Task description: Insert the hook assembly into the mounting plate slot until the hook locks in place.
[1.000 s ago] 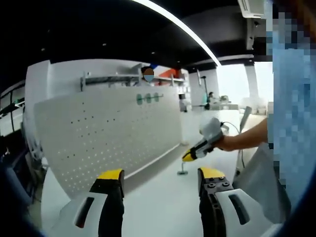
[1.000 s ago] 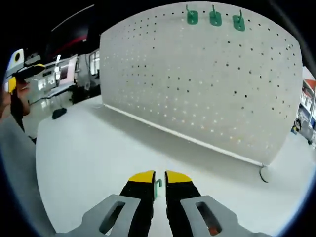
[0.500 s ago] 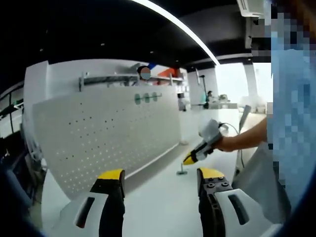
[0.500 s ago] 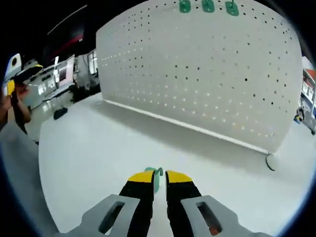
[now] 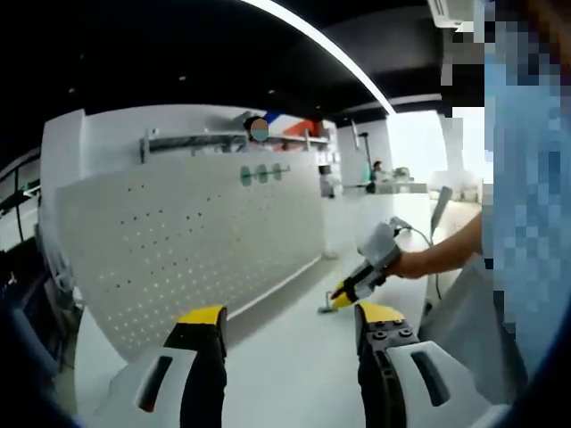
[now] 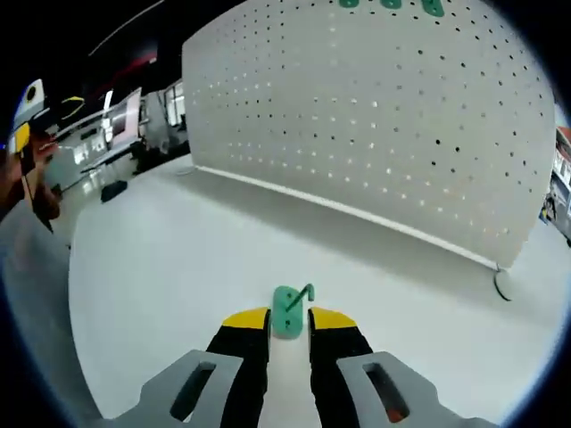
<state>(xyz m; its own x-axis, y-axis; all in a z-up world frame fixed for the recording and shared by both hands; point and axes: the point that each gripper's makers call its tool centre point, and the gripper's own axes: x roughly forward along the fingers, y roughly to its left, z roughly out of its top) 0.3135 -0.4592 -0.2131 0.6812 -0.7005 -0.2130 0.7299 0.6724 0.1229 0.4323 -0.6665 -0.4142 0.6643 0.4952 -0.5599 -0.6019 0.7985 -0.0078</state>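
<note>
White tabletop (image 6: 161, 267) carrying an upright perforated mounting plate (image 6: 384, 125), viewed in an open workshop. Right gripper (image 6: 289, 318), low over the table; its jaws stand narrowly apart with the green hook assembly (image 6: 290, 308) between their tips, apparently lying on the surface. Whether the pads actually pinch it cannot be told. This low stance suits a pickup before the lift toward the plate's slots. Left gripper (image 5: 290, 314), jaws wide and empty, is held back at the near left, probably to keep the work in sight. Three green hooks (image 5: 260, 175) already hang high on the plate. A small stand foot (image 6: 502, 283) at the plate's far right edge sits clear of the likely path.
</note>
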